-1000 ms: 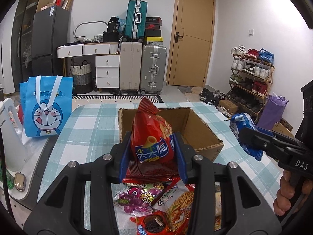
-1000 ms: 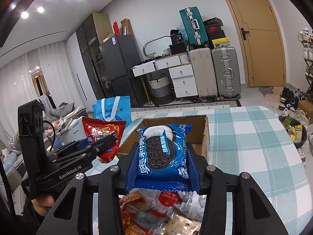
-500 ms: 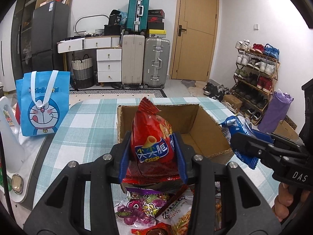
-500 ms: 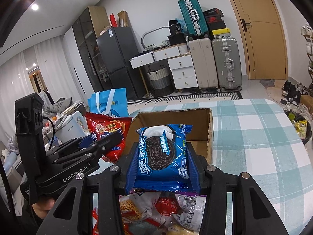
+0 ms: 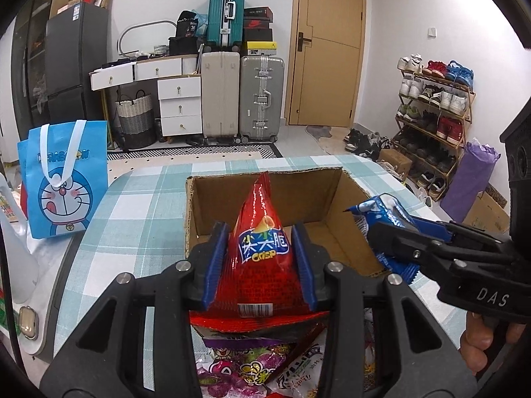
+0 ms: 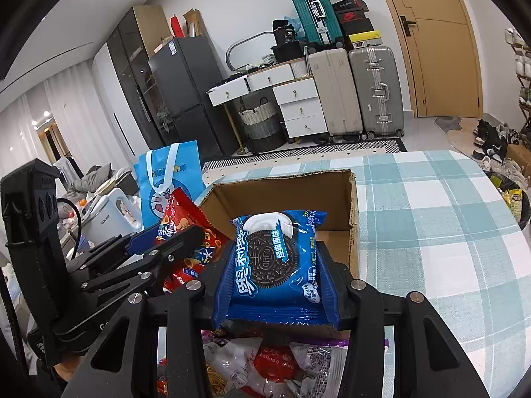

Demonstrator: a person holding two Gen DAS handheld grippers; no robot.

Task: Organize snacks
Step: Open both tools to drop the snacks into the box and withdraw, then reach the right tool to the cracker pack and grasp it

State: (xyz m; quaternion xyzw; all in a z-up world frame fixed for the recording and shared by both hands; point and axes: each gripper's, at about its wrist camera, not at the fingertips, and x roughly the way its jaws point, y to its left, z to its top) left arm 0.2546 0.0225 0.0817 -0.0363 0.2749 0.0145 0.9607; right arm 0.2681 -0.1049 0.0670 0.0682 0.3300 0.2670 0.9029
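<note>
Both packets are mid-carry toward the cardboard box (image 5: 265, 199) at frame centre on the desk (image 6: 431, 232); next, I judge, each must clear the near wall before release. The left tongs (image 5: 262, 262) clamp the red crisp bag (image 5: 264, 265); the right tongs (image 6: 275, 275) clamp the blue Oreo pack (image 6: 275, 258).

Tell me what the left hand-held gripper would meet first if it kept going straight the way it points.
Probably the cardboard box: the left hand-held gripper, clamping the red crisp bag, points down into its open top, likely meeting its floor or far wall first. Depth is unclear.
</note>
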